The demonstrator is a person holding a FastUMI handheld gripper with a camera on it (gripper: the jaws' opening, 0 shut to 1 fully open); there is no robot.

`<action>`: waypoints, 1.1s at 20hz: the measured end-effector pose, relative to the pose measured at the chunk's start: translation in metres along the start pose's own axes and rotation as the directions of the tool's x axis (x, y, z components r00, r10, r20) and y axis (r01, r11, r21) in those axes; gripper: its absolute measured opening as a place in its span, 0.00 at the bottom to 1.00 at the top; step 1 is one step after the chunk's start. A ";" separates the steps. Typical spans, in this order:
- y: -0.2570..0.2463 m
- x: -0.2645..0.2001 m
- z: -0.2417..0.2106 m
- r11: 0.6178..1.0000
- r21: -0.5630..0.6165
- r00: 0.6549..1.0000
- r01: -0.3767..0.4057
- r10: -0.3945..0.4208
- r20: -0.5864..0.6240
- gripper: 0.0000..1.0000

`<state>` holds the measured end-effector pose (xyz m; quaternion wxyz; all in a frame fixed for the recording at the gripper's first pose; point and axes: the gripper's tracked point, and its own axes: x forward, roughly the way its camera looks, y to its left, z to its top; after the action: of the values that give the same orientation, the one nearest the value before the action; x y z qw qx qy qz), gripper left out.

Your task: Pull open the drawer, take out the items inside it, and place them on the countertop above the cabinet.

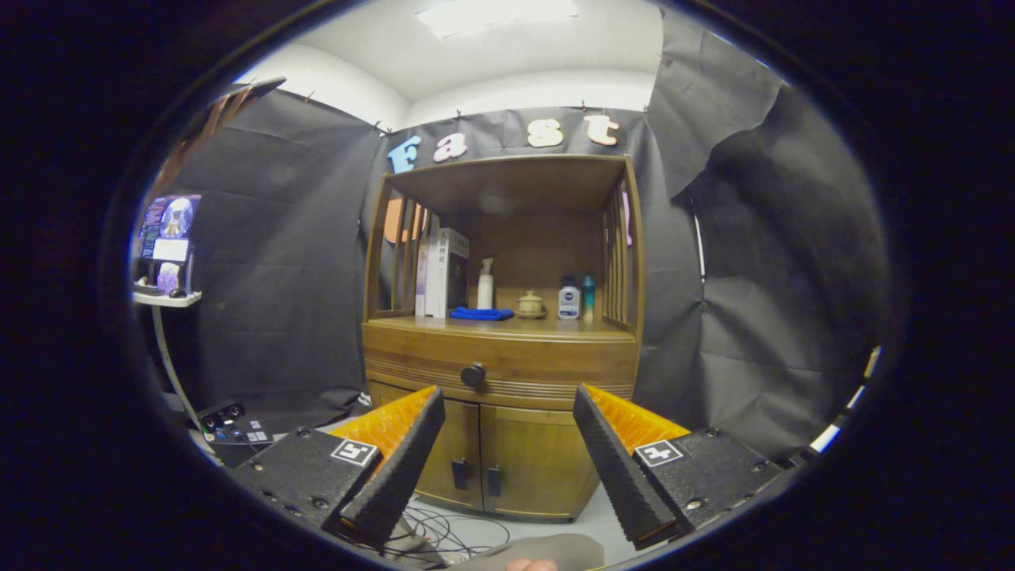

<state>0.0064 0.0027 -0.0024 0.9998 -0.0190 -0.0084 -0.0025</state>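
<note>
A wooden cabinet point(502, 412) stands ahead, well beyond my fingers. Its drawer point(547, 366) is closed, with a round black knob point(473, 375) at its front. Above the drawer lies the countertop point(539, 326) under an open shelf frame. My gripper point(507, 400) is open, its two orange-and-black fingers spread wide with nothing between them. The knob sits beyond and between the fingers, slightly nearer the left one. The drawer's contents are hidden.
On the countertop stand books point(442, 274), a white pump bottle point(484, 285), a blue cloth point(481, 314), a small teapot point(530, 304) and two small bottles point(575, 299). Two lower doors point(507, 456) are closed. Cables point(444, 535) lie on the floor. A side table with a screen point(168, 262) stands left.
</note>
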 end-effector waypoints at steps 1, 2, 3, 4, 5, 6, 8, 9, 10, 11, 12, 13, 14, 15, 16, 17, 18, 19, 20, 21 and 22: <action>0.001 0.000 -0.001 1.000 -0.002 1.000 -0.001 0.001 -0.001 1.00; 0.002 0.001 -0.001 1.000 -0.003 1.000 -0.003 0.003 -0.001 1.00; 0.003 0.002 -0.002 1.000 -0.007 1.000 -0.003 0.003 -0.002 1.00; 0.004 0.001 -0.003 1.000 -0.014 1.000 -0.006 0.006 -0.006 1.00; 0.005 0.001 -0.004 1.000 -0.018 1.000 -0.006 0.006 -0.008 1.00; 0.005 0.002 -0.005 1.000 -0.018 1.000 -0.007 0.007 -0.009 1.00; 0.007 0.005 -0.007 1.000 -0.025 1.000 -0.010 0.009 -0.011 1.00; 0.011 0.007 -0.007 0.999 -0.022 1.000 -0.024 0.024 -0.007 1.00; 0.012 0.008 -0.006 0.999 -0.016 0.999 -0.034 0.034 -0.004 1.00; 0.010 0.012 -0.007 0.999 -0.012 1.000 -0.029 0.029 -0.002 1.00; 0.009 0.015 -0.007 1.000 -0.006 1.000 -0.027 0.027 -0.006 1.00; 0.010 0.020 -0.010 1.000 0.000 0.999 -0.030 0.030 -0.019 1.00; 0.012 0.026 -0.012 0.999 -0.007 0.999 -0.035 0.035 -0.042 1.00; 0.009 0.031 -0.012 0.999 -0.021 0.998 -0.030 0.029 -0.052 1.00; 0.008 0.038 -0.007 0.999 -0.031 0.999 -0.023 0.021 -0.048 1.00; 0.007 0.049 -0.003 0.999 -0.037 0.999 -0.016 0.014 -0.047 1.00; 0.009 0.060 -0.001 0.999 -0.041 0.999 -0.011 0.009 -0.048 1.00; 0.013 0.072 0.001 0.999 -0.045 0.999 -0.011 0.009 -0.049 1.00; 0.018 0.085 0.003 0.999 -0.042 0.999 -0.013 0.011 -0.049 1.00; 0.023 0.096 0.004 0.999 -0.039 0.999 -0.015 0.013 -0.052 1.00; 0.031 0.110 0.003 0.999 -0.036 0.998 -0.020 0.018 -0.057 1.00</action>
<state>0.1166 0.0332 0.0013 0.9991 -0.0372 0.0203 0.0064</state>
